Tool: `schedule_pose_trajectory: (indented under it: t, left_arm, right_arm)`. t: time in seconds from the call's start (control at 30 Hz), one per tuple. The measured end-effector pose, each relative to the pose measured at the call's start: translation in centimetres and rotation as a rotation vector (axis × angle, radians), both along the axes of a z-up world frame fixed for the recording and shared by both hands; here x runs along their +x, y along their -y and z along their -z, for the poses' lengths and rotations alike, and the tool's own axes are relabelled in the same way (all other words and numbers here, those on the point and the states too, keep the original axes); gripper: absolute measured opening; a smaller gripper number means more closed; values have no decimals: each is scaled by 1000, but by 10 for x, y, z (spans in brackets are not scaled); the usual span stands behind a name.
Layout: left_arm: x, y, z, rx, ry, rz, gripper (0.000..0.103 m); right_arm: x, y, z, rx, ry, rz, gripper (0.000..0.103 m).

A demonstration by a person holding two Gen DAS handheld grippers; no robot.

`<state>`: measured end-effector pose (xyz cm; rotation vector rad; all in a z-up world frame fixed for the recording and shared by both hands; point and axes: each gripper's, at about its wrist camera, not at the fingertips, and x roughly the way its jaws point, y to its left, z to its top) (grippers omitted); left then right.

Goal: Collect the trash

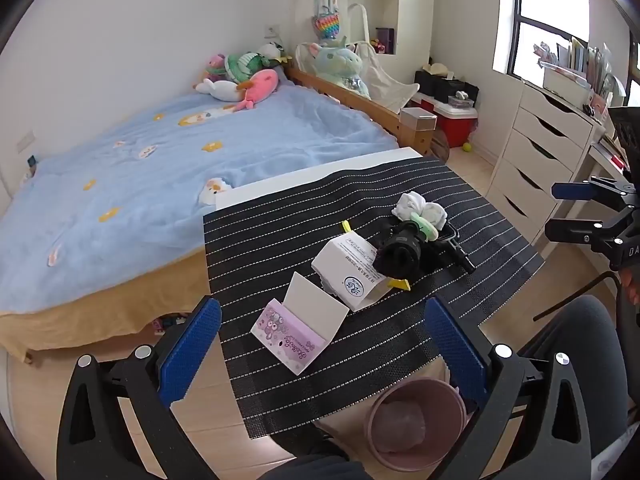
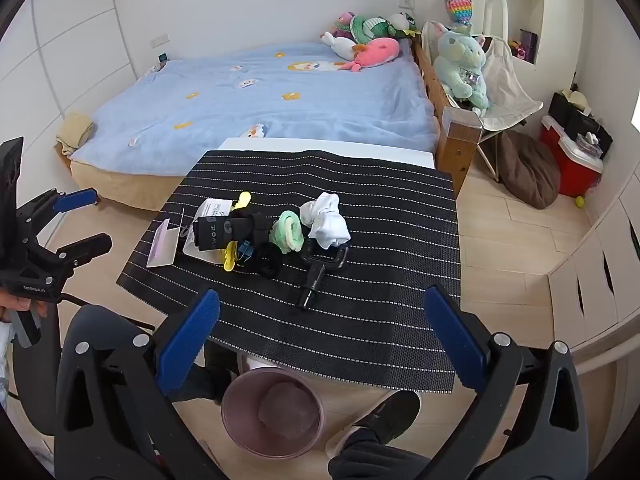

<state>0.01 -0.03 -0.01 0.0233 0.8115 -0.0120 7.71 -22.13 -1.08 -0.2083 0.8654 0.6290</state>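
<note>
On the black striped mat [image 1: 360, 208] [image 2: 380, 320] lie a pink-and-white opened box [image 1: 298, 330] [image 2: 164, 242], a white carton [image 1: 352, 276] [image 2: 212, 210], a white crumpled cloth [image 1: 420, 206] [image 2: 326, 220], a green ring [image 2: 288, 232] and black gear [image 1: 404, 250] [image 2: 228, 230]. A pink bin [image 1: 412, 424] [image 2: 272, 416] stands on the floor below the mat's near edge. My left gripper [image 1: 324, 352] is open and empty, above the pink box. My right gripper [image 2: 320, 344] is open and empty, over the mat's near edge.
A bed with a blue blanket [image 1: 160, 160] [image 2: 260, 100] lies behind the table. White drawers [image 1: 536, 160] stand at the right. My legs and a shoe [image 2: 384, 412] are beside the bin. A red cooler [image 2: 568, 168] and brown cushion [image 2: 528, 168] sit on the floor.
</note>
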Motion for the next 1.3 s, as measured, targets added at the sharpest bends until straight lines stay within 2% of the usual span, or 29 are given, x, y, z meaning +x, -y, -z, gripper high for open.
schedule_pose_trajectory:
  t: [1.07,1.3]
  left_arm:
    - [4,-1,1,-9,6,33,98]
    - [13,-14,12,5,-19,59,98]
  right_arm:
    - [-2,2,4,0,-4,-2,100]
    - [-9,1,11,-2,-13,-8,100]
